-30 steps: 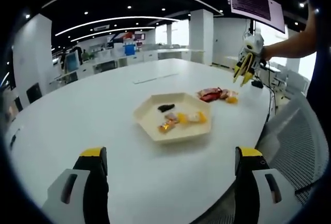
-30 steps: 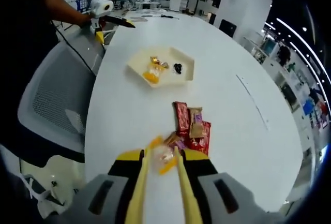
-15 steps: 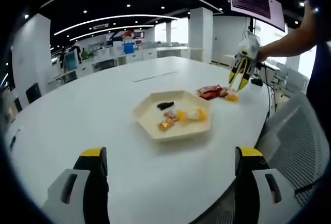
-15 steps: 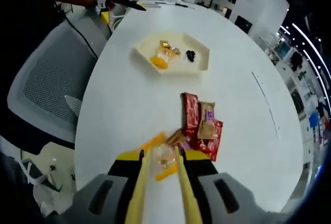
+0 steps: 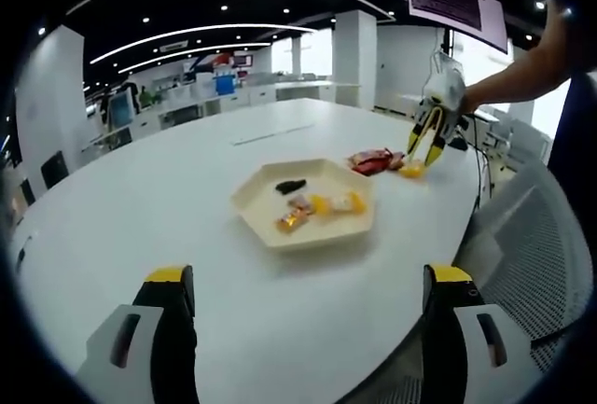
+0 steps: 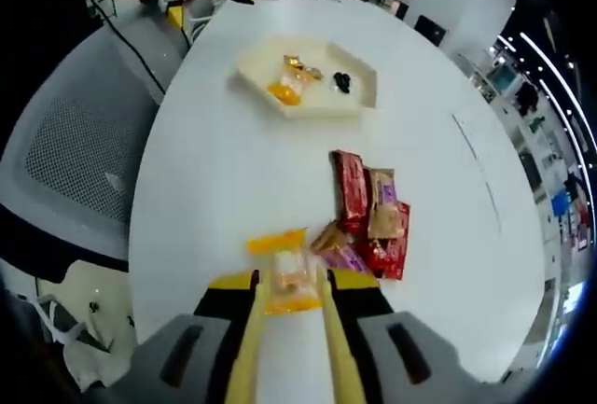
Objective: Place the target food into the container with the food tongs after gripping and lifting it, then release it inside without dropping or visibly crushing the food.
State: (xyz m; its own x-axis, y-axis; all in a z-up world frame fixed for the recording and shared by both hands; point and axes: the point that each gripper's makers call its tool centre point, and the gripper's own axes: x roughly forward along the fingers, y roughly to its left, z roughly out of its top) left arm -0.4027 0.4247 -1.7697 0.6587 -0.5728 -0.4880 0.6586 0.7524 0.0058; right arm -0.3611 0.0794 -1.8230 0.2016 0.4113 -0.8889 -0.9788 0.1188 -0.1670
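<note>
A clear snack packet with orange ends (image 6: 284, 278) lies on the white table, near its edge. My right gripper (image 6: 291, 281) carries yellow food tongs whose two arms stand on either side of the packet, their gap unchanged and open. From the left gripper view, the right gripper (image 5: 422, 154) reaches down to the orange packet (image 5: 411, 171). The cream hexagonal tray (image 5: 256, 213) holds several wrapped snacks and a dark piece. My left gripper (image 5: 308, 278) hovers open over the near table edge, nothing between its jaws.
A pile of red and brown snack packs (image 6: 368, 227) lies just beyond the packet, and the tray (image 6: 359, 96) sits further off. A grey mesh chair (image 6: 70, 157) stands by the table edge. A person's arm (image 5: 522, 68) holds the right gripper.
My right gripper has come down and closer to the orange-ended packet, which now sits between the tong tips. The left gripper has barely moved.
</note>
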